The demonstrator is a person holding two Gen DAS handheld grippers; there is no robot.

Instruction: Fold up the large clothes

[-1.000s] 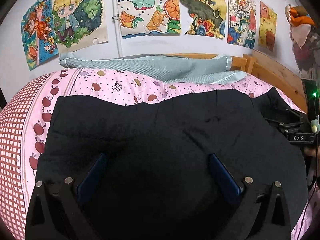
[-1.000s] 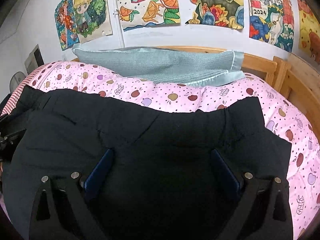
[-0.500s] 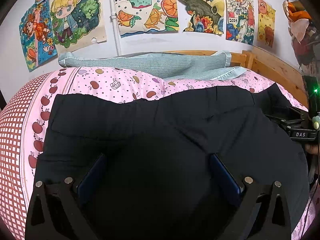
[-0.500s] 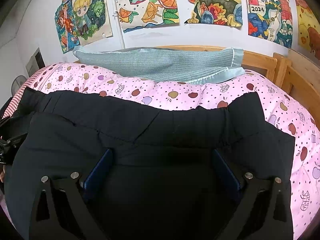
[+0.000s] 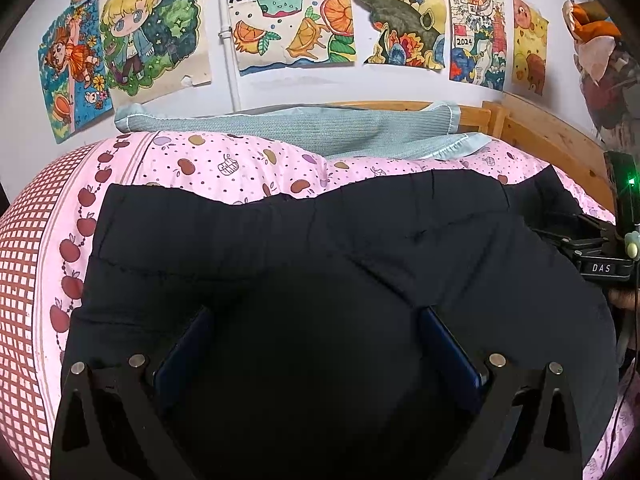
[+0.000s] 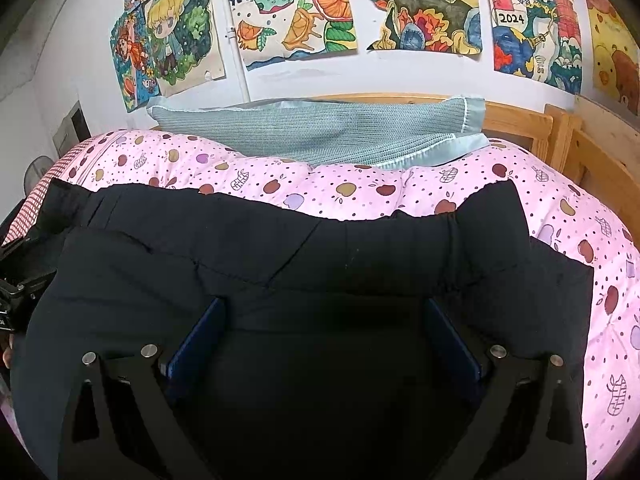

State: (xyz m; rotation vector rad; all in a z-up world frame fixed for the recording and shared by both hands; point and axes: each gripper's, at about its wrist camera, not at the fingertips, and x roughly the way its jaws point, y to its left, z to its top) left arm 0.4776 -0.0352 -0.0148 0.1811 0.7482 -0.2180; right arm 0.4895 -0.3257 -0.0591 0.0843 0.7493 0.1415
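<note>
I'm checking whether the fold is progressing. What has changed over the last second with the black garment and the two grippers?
Very little. The black garment lies slightly lower in both views, showing a bit more pink quilt beyond its far edge, so both grippers seem to have eased slightly. Nothing was taken hold of or let go. The left gripper and right gripper stay open over the fabric; the grey-green pillow has not moved.

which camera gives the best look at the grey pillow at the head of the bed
The right wrist view: the grey pillow sits nearer the middle and larger, both ends visible. The left wrist view shows the same pillow whole too, but smaller and flatter, higher in the picture.
</note>
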